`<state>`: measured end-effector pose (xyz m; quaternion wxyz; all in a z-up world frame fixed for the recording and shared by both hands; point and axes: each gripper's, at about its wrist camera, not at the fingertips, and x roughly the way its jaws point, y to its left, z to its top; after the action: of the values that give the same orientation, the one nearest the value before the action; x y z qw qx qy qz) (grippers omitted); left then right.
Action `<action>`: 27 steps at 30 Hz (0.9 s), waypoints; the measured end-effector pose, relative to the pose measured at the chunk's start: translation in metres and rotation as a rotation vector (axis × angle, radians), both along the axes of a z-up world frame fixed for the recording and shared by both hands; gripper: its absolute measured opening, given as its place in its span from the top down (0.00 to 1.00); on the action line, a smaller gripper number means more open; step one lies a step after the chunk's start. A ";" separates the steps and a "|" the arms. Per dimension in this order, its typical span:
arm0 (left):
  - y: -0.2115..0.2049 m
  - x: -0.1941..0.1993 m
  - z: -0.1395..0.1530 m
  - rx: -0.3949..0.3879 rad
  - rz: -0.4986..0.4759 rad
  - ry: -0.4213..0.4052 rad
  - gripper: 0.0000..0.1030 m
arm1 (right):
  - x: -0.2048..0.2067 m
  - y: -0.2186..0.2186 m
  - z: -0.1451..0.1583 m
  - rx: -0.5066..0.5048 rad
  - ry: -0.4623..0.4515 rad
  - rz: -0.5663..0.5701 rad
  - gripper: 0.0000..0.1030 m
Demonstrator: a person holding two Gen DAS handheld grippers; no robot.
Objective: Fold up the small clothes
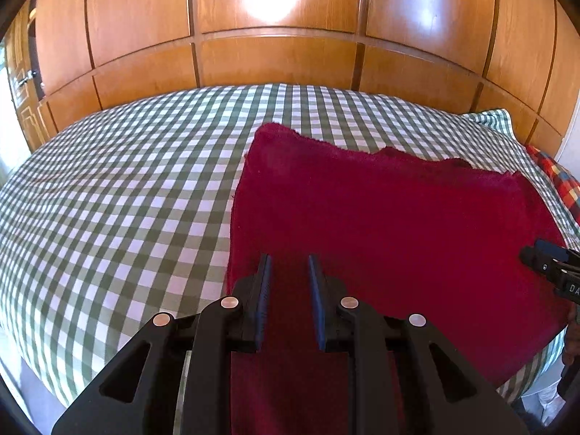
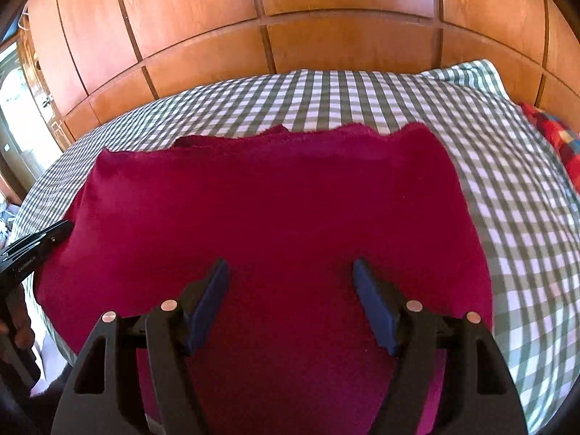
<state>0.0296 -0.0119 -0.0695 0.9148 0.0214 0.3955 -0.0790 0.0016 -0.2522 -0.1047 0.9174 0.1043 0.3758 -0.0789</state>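
A dark red fleece cloth (image 1: 380,217) lies spread flat on the green-and-white checked bed (image 1: 127,181); it also shows in the right wrist view (image 2: 272,210). My left gripper (image 1: 290,259) hovers over the cloth's near left part, jaws a little apart, with nothing between them. My right gripper (image 2: 291,264) is wide open over the cloth's near middle, empty. The right gripper shows at the right edge of the left wrist view (image 1: 551,264). The left gripper shows at the left edge of the right wrist view (image 2: 36,246). The cloth's far edge is ragged and uneven.
A wooden panelled wardrobe (image 1: 275,58) stands behind the bed. A red, blue and yellow plaid fabric (image 1: 558,181) lies at the bed's far right, also in the right wrist view (image 2: 558,141). The checked bed cover (image 2: 525,217) extends right of the cloth.
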 end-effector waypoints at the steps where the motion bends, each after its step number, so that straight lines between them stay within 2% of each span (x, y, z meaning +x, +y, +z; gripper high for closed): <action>1: 0.000 0.001 -0.002 0.000 -0.003 0.005 0.82 | 0.000 0.000 -0.004 -0.011 -0.011 0.003 0.31; 5: -0.001 0.003 -0.013 0.020 -0.020 0.011 0.81 | 0.005 0.001 -0.007 -0.032 -0.026 -0.005 0.29; 9: 0.006 0.006 -0.015 -0.028 -0.018 0.015 0.81 | 0.005 0.003 -0.007 -0.039 -0.028 -0.004 0.28; 13: 0.006 0.006 -0.015 -0.030 -0.025 0.015 0.81 | 0.006 0.005 -0.006 -0.048 -0.018 0.001 0.28; 15: 0.010 0.006 -0.010 -0.059 -0.017 0.025 0.81 | 0.005 0.005 -0.004 -0.041 -0.011 0.008 0.27; 17: 0.016 0.003 -0.002 -0.101 -0.007 0.015 0.81 | 0.004 0.003 -0.001 -0.022 -0.005 0.022 0.24; 19: 0.018 -0.002 0.004 -0.107 0.000 -0.005 0.81 | 0.002 0.002 0.001 0.001 -0.001 0.028 0.23; 21: 0.019 -0.007 0.009 -0.102 -0.003 -0.020 0.81 | -0.005 -0.005 0.009 0.065 -0.014 0.027 0.23; 24: 0.020 -0.009 0.013 -0.076 0.002 -0.031 0.81 | -0.021 -0.025 0.025 0.129 -0.060 -0.027 0.23; 26: 0.025 -0.003 0.017 -0.089 0.017 -0.034 0.81 | -0.030 -0.040 0.035 0.149 -0.087 -0.068 0.25; 27: 0.029 0.000 0.019 -0.103 0.023 -0.030 0.79 | -0.034 -0.052 0.039 0.165 -0.098 -0.096 0.29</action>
<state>0.0298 0.0169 -0.0506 0.9213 -0.0294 0.3774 -0.0883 -0.0328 -0.3037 -0.0656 0.9181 0.2009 0.3305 -0.0864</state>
